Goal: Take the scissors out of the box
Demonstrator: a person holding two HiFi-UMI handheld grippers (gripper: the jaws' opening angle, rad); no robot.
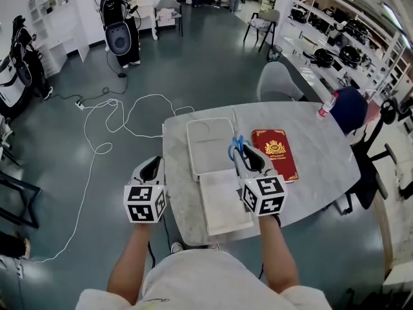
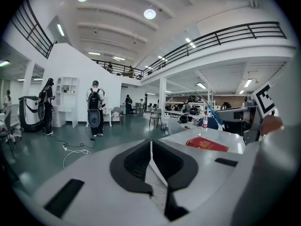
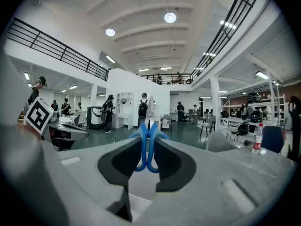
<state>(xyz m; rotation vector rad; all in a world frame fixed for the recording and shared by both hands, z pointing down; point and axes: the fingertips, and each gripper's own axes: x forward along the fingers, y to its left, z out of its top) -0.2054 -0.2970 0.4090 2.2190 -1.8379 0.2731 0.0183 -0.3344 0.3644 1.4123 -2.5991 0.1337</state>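
So right gripper [image 3: 146,144] is clamped on the scissors' [image 3: 150,131] blue handles by the box [image 1: 192,157]; left gripper [image 2: 151,147] is closed, empty.

Both forearms reach forward, left gripper [image 1: 153,163] jaws together, right gripper [image 1: 244,151] jaws clamping scissors [image 3: 143,142].

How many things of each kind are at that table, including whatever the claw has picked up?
Box: 1
Scissors: 1
Book: 1
Bottle: 1
Total: 4
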